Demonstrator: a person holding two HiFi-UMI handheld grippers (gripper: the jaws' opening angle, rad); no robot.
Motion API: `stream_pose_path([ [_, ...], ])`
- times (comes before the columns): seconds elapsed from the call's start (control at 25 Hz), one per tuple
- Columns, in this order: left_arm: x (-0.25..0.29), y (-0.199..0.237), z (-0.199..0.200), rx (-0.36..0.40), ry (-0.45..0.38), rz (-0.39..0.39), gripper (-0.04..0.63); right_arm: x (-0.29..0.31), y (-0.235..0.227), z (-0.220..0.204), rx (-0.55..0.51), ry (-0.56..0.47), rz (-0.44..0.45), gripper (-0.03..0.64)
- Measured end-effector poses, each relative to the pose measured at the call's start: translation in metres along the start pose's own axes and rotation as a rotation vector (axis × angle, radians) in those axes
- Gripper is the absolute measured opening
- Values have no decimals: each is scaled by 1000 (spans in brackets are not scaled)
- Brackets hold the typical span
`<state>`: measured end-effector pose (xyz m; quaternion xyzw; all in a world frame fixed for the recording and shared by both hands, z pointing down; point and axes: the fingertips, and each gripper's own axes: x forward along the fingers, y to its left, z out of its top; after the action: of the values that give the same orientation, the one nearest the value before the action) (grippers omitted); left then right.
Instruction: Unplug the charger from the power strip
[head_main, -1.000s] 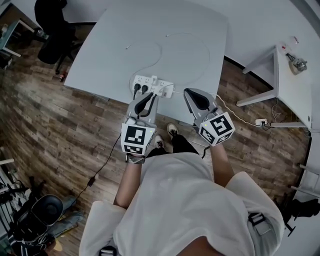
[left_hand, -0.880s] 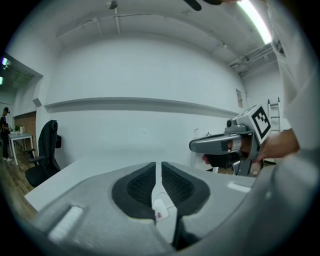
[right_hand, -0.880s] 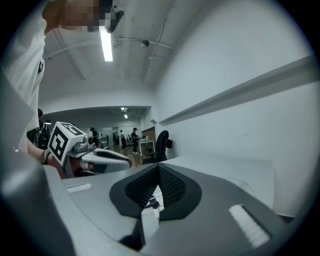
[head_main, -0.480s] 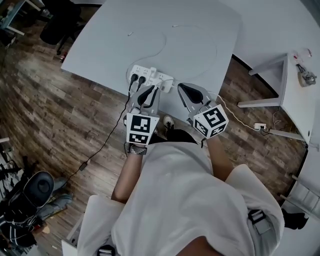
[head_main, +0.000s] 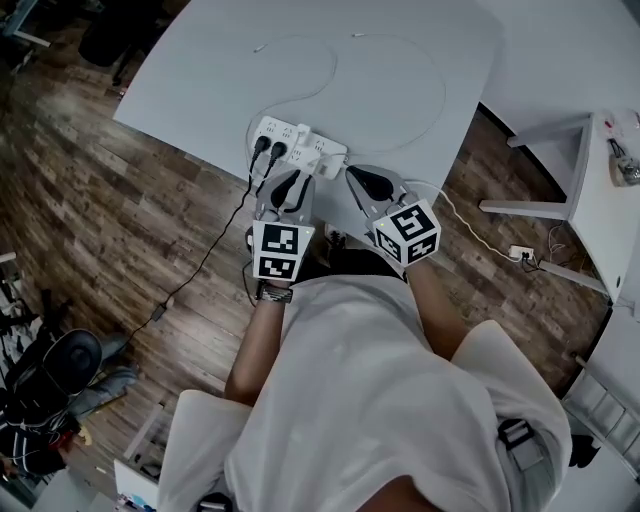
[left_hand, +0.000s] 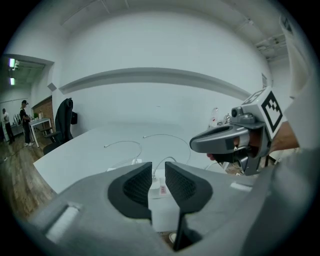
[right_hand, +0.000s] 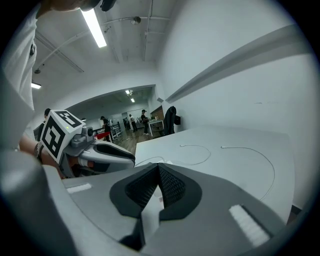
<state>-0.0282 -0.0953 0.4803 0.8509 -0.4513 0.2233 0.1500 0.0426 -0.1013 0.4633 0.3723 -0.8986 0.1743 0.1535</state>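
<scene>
Just short of the power strip, at the near edge of the white table, both grippers sit closer to it than a second ago. The left gripper has its jaws opening, a narrow gap with nothing gripped. The right gripper has its jaws closed together, empty. Only the left gripper view shows the white charger, plugged into the strip, through that gap. Only the head view shows two black plugs at the strip's left end.

a white table stood on a wood floor. a power strip lay near its front edge, two loose white cables behind it.
</scene>
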Motion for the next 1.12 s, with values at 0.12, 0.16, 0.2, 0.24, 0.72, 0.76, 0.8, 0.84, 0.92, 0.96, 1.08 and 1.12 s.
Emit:
stream_pose_path([
  [0.12,10,4,-5,-17,4,17,78,11,-8,-13,-1,35,14,2],
  [0.16,13,4,-7,-20,2,22,81,14,-10,-19,-3,50,16,2],
  [0.2,15,4,-9,-22,2,27,83,18,-13,-26,-6,66,18,2],
  [0.24,18,4,-12,-24,6,31,86,23,-15,-33,-10,82,21,2],
  [0.72,49,14,-50,-92,66,33,164,72,-41,-82,-10,181,7,2],
  [0.76,51,14,-52,-91,71,31,166,74,-44,-85,-14,190,3,2],
  [0.8,54,14,-53,-91,77,30,167,77,-46,-89,-20,203,-1,2],
  [0.84,56,14,-56,-94,83,31,167,80,-48,-94,-25,218,-5,2],
  [0.92,60,13,-61,-101,95,34,170,84,-50,-104,-33,247,-11,2],
  [0.96,62,12,-63,-104,99,34,172,85,-51,-108,-39,257,-13,2],
  [1.08,67,10,-64,-101,103,36,172,88,-53,-112,-70,276,-14,2],
  [1.12,69,11,-65,-100,105,38,172,89,-54,-112,-71,282,-8,2],
])
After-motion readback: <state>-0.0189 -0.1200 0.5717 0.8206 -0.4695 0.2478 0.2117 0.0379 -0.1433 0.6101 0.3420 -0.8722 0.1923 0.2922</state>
